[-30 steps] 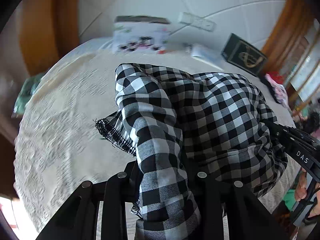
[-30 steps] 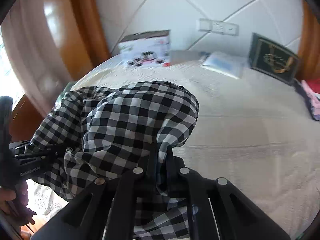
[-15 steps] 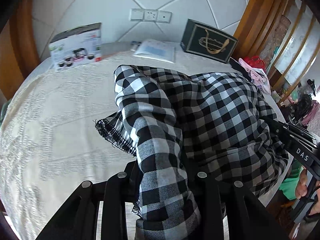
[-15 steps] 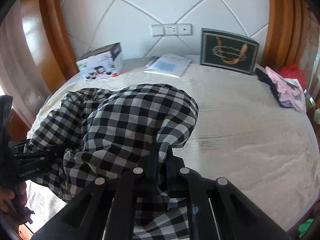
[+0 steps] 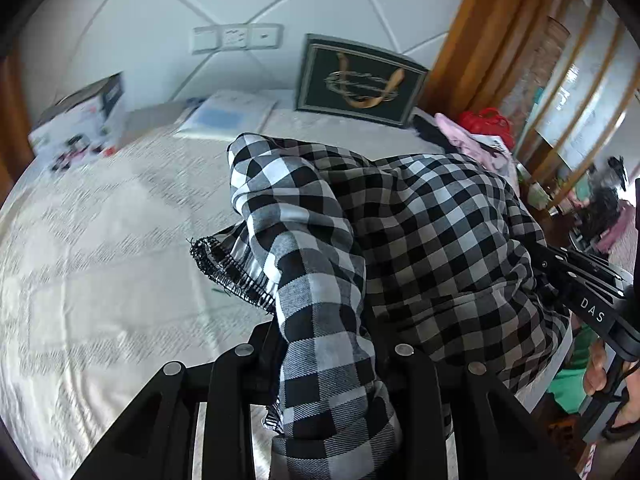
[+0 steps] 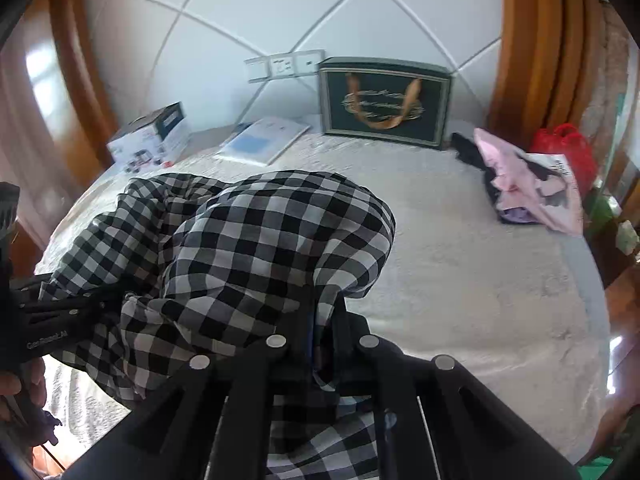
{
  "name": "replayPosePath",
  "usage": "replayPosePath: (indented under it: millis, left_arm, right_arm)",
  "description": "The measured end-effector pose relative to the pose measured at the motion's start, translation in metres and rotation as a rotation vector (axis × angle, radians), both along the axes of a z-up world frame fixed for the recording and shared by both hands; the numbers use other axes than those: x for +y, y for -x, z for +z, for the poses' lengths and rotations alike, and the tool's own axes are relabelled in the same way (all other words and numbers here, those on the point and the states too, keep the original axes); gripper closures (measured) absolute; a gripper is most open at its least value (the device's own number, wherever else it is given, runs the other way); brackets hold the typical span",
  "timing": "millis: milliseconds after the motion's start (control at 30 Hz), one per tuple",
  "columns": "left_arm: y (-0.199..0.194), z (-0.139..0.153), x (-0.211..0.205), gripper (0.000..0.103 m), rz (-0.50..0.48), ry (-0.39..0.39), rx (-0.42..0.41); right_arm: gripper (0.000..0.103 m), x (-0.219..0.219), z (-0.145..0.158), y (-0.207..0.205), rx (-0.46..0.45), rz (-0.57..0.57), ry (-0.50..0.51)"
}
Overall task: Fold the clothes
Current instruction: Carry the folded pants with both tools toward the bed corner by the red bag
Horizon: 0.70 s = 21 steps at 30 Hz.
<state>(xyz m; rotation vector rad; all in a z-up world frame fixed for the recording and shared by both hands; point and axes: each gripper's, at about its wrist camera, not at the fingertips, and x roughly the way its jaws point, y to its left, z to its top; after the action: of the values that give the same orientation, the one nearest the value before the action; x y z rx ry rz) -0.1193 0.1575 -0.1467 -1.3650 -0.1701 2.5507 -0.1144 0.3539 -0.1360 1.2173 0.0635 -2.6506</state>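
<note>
A black-and-white checked garment (image 5: 420, 232) hangs bunched between my two grippers above the round white-clothed table (image 5: 100, 248). My left gripper (image 5: 326, 320) is shut on one edge of it, with a frayed black hem (image 5: 228, 268) sticking out to the left. My right gripper (image 6: 320, 312) is shut on another edge of the same garment (image 6: 248, 248). Each gripper shows in the other's view: the right one at the right (image 5: 576, 292), the left one at the left (image 6: 52, 320).
At the back of the table stand a dark gift box (image 6: 386, 102), a flat white packet (image 6: 262, 140) and a white carton (image 6: 150, 138). A pile of pink and black clothes (image 6: 524, 180) and a red bag (image 6: 568, 148) lie at the right edge. Wooden panels flank the wall.
Both views have swung to the right across the table, bringing the gift box and the clothes pile into view. The garment stays gripped in both grippers in the same way.
</note>
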Motion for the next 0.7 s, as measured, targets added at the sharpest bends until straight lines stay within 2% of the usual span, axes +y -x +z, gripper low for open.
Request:
replayPosePath:
  millis: [200, 333, 533, 700]
  left_arm:
    - [0.027, -0.001, 0.054, 0.072, -0.054, 0.001, 0.006]
    - [0.048, -0.004, 0.091, 0.072, -0.040, 0.009, -0.001]
    - [0.096, -0.009, 0.177, 0.072, 0.025, 0.002, -0.018]
    - [0.151, 0.005, 0.261, 0.072, 0.046, -0.003, -0.003]
  right_arm:
    - [0.096, 0.049, -0.001, 0.015, 0.001, -0.059, -0.011]
    - [0.096, 0.085, -0.005, 0.034, -0.013, -0.057, 0.001]
    - [0.096, 0.172, -0.010, 0.090, -0.023, 0.005, 0.020]
    - [0.096, 0.253, 0.004, 0.147, -0.014, 0.041, 0.002]
